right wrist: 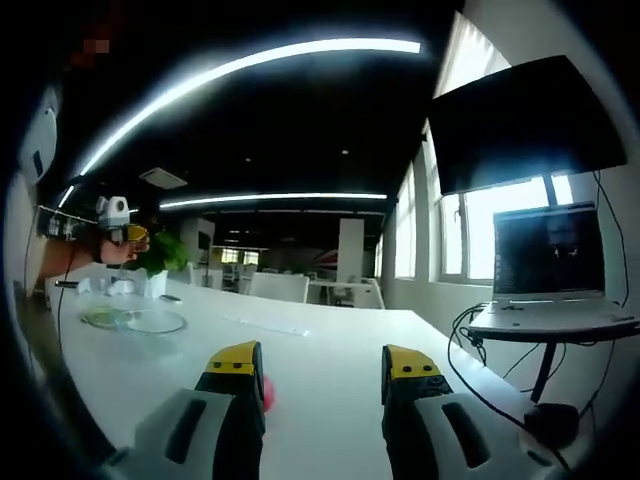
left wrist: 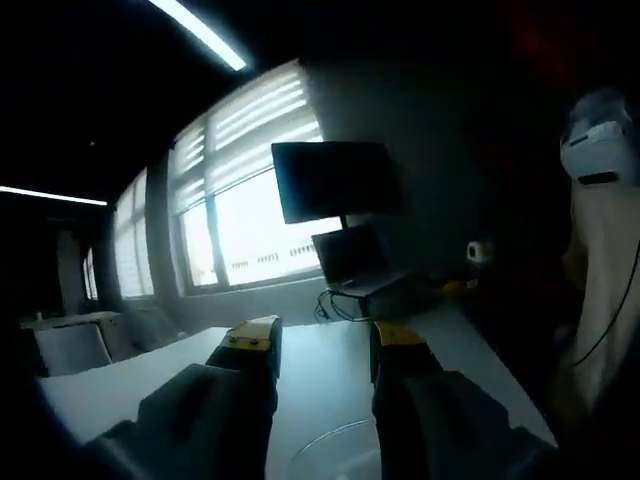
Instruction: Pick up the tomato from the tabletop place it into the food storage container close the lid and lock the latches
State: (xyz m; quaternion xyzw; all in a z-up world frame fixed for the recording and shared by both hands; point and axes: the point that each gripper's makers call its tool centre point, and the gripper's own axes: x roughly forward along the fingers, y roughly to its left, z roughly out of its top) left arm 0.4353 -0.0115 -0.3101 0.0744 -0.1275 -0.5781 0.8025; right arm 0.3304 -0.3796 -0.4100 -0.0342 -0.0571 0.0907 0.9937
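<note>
Right claw (right wrist: pixel 323 385) stood apart and empty, just above surface (right wrist: pixel 330 340) | tomato (right wrist: pixel 267 392) lay on surface, peeking out beside left jaw, likely lined up for pickup | container (right wrist: pixel 135 320) sat far left on surface, lid state unclear | left claw (left wrist: pixel 325 350) apart, empty, raised toward monitor (left wrist: pixel 335 180), probably waiting

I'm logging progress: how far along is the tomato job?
Nothing looks done. The right tongs stand open over the white table, with a red thing, likely the tomato, beside one jaw, not gripped. The left tongs are open and hold nothing. Picking, placing, closing and latching remain.
</note>
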